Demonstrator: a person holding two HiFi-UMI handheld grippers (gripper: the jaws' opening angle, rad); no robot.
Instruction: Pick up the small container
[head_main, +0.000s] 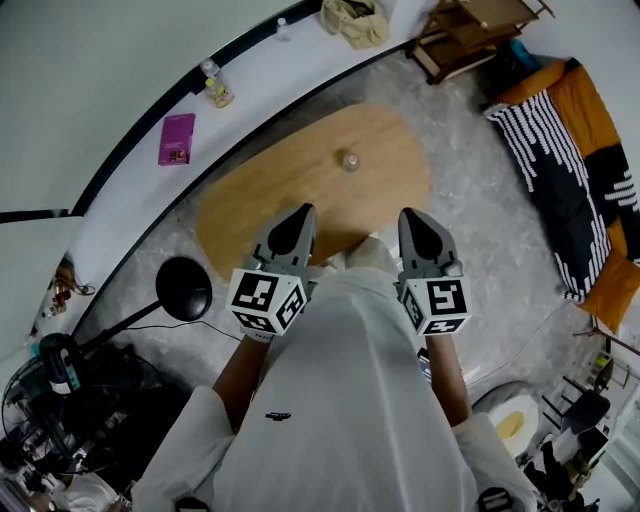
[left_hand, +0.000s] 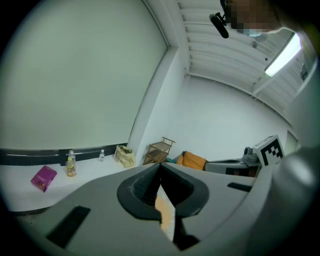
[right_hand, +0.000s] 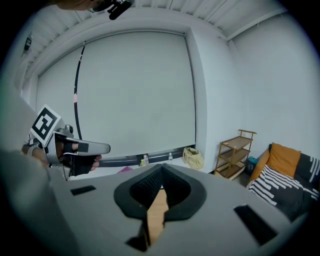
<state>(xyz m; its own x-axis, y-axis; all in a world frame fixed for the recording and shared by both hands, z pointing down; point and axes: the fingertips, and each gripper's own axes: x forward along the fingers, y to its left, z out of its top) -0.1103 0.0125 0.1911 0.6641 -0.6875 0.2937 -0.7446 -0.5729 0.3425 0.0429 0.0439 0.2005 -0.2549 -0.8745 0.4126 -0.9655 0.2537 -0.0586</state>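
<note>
Grey plastic jaws on both tools are pressed together with nothing between them. The left gripper (head_main: 302, 212) and the right gripper (head_main: 413, 216) are held side by side over the near edge of the wooden surface (head_main: 260, 195), both pointing across it. Each gripper's own view shows its tips meeting, with only a sliver of the wood visible below them.

The small container (head_main: 349, 160) stands alone on the right half of the surface, clear of every edge and well ahead of both grippers. It looks pale and see-through, so it is probably glass or clear plastic. I judge it light and stiff, with smooth sides that could slip and a body that could tip if nudged. The safest hold is likely across the middle of its body, with the jaws opened first and closed gently.

It is too small in the head view to show a lid, any contents or its exact shape. Neither gripper view shows it at all, as the tool bodies block the lower field. The person's white shirt (head_main: 340, 400) covers part of the near edge.
</note>
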